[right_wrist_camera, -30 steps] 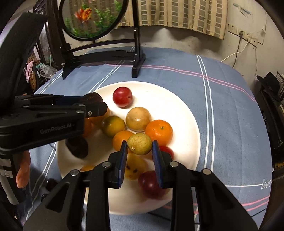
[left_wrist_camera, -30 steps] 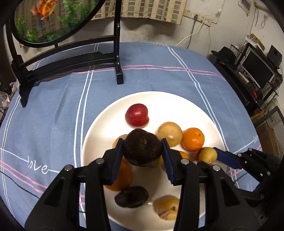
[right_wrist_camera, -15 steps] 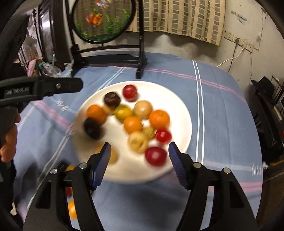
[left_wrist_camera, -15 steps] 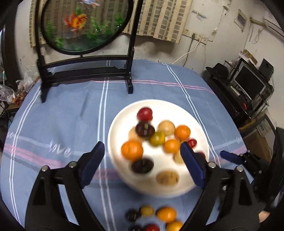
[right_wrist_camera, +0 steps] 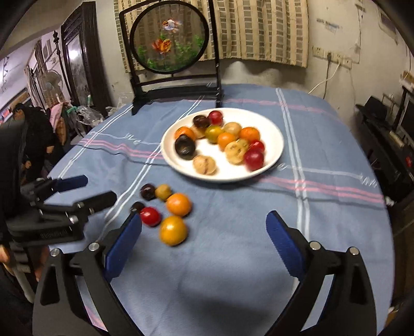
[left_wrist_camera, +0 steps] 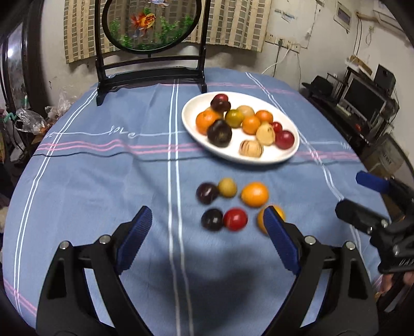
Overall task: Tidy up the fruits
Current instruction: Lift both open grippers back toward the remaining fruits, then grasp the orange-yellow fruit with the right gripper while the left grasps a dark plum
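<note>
A white plate (left_wrist_camera: 258, 159) (right_wrist_camera: 269, 134) holds several fruits: oranges, dark plums, red and yellowish ones. Nearer to me, several loose fruits lie on the blue cloth: a dark plum (left_wrist_camera: 206, 192), an orange (left_wrist_camera: 254, 193) (right_wrist_camera: 178, 204), a red fruit (left_wrist_camera: 235, 219) (right_wrist_camera: 149, 216) and a yellow-orange one (right_wrist_camera: 172, 230). My left gripper (left_wrist_camera: 205, 210) (right_wrist_camera: 99, 187) is open just short of this group and holds nothing. My right gripper (right_wrist_camera: 204, 215) (left_wrist_camera: 348, 191) hangs to the right of the group, its jaws opening with nothing between them.
A round fish screen (left_wrist_camera: 150, 23) (right_wrist_camera: 168, 38) on a black stand sits at the table's far side behind the plate. Shelves with a monitor (left_wrist_camera: 362, 100) stand beyond the right edge. Bags and clutter (left_wrist_camera: 28, 121) lie past the left edge.
Both grippers let go of their fruits over the plate, opened wide and drew back toward the near side. The loose fruits on the cloth have come into view.
</note>
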### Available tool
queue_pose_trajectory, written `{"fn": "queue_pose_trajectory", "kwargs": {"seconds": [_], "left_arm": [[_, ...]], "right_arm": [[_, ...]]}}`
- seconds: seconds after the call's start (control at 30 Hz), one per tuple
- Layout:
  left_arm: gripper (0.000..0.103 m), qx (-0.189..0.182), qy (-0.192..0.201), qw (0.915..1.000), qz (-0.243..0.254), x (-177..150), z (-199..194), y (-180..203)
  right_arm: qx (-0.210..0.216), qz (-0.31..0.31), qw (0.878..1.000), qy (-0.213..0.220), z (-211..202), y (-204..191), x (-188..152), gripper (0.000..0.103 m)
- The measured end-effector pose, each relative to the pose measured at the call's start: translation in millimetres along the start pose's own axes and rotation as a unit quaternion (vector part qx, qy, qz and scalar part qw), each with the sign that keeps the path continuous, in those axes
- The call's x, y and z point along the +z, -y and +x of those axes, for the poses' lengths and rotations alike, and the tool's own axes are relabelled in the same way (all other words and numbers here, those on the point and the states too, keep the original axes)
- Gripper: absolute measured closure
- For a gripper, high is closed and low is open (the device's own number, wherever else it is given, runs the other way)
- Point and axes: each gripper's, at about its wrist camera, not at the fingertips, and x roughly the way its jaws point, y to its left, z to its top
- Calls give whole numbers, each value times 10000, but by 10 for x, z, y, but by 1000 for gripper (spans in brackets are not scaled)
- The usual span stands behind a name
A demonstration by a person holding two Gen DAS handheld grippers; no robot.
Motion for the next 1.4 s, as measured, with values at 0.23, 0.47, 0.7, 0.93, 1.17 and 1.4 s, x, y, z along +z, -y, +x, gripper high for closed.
{"fn": "queue_pose_trajectory", "kwargs": {"seconds": [0.23,0.47,0.7,0.93,1.17,1.4], "left_arm": [[14,35,46,9999,-94,-102,-138,-130],[14,87,54,9998,-172,-223,-199,-224],[14,84,18,9995,-315,-295,-234,-401],[14,21,-140,9997,-187,-291,-136,-396],[14,165,-374,9987,316,-209,232,-261],[32,100,-803,9951,565,-158,682,-144]], "right_arm": [[130,-134,9998,-92,5,-213,-72,6],[139,-415,9975,-554,445,-364,-189,6],[211,-275,9954,-898,849,-351,-186,53],[175,-170,9960,-860,920,-291,-163,66],[259,201,9980,-542,485,-13,-232,66],[435,532,9972,-310,252,232,-278,66]]}}
